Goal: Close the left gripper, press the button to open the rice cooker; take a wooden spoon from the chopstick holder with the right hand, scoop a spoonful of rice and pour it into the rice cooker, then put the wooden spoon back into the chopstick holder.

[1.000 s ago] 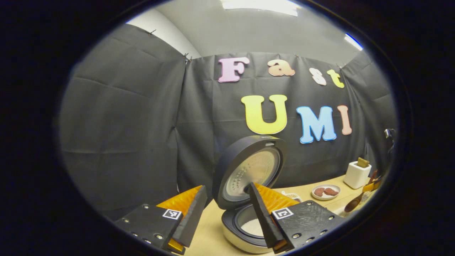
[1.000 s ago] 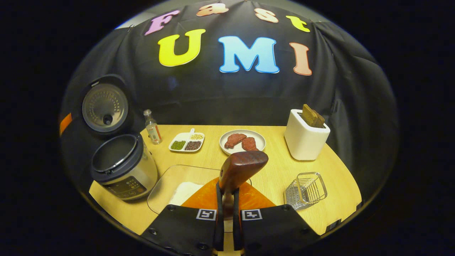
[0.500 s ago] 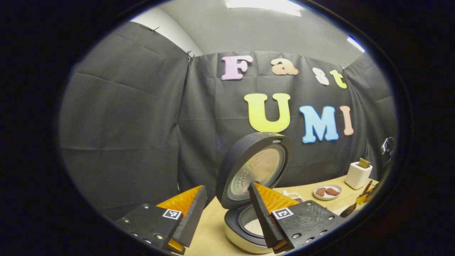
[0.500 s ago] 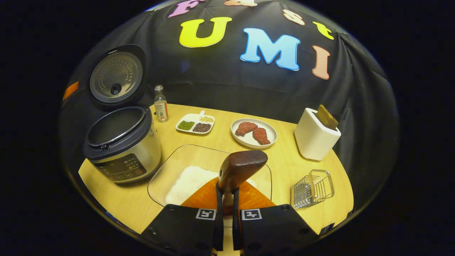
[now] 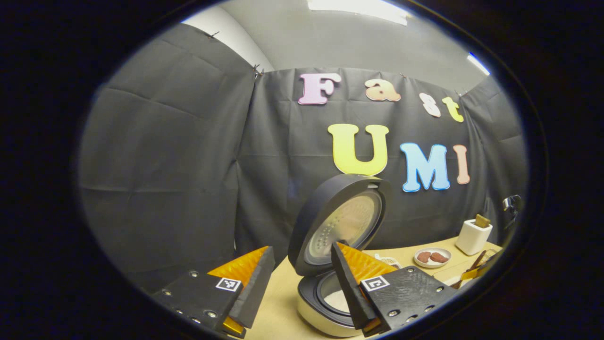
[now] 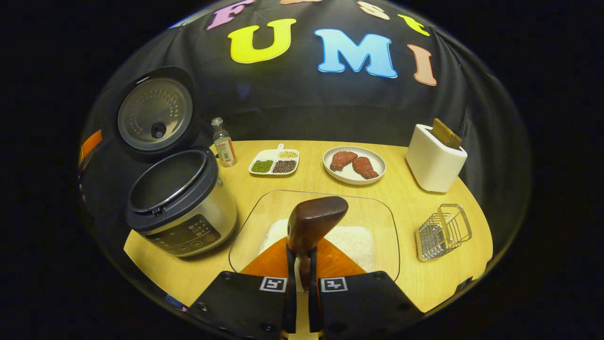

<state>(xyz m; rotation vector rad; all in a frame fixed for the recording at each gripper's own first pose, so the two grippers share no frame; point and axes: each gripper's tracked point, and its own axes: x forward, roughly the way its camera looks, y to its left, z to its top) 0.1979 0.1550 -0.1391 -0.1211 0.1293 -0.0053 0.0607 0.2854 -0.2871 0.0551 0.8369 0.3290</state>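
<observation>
Right gripper (image 6: 300,283): fingers clenched on the handle of the wooden spoon (image 6: 314,222), both pressing it from either side; spoon bowl stands up just ahead of the fingertips, rounded back toward the camera. Directly beyond and beneath the spoon lies a clear glass tray (image 6: 377,212) on the worktop (image 6: 406,208), with a heap of white rice (image 6: 351,238) in it; whether the spoon touches the rice cannot be told. Ahead and to the left of this gripper sits the rice cooker (image 6: 181,208), lid (image 6: 155,113) swung up and back, dark inner pot exposed. Ahead and to the right, near the worktop edge, the wire chopstick holder (image 6: 443,231) stands apart from the tray. Farther ahead: a small bottle (image 6: 224,144) beside the cooker, a divided dish of beans (image 6: 274,163), a plate (image 6: 373,175) with two pieces of meat, a white toaster (image 6: 434,163) with a slice poking out. Left gripper (image 5: 299,283): released, fingers spread wide, nothing between them. The rice cooker (image 5: 330,302) lies close ahead, slightly right of centre, partly behind its right finger (image 5: 347,288); lid (image 5: 339,222) upright, some white rice visible in the pot. Far off to the right, the wooden spoon (image 5: 467,273) shows small at the view's edge.
</observation>
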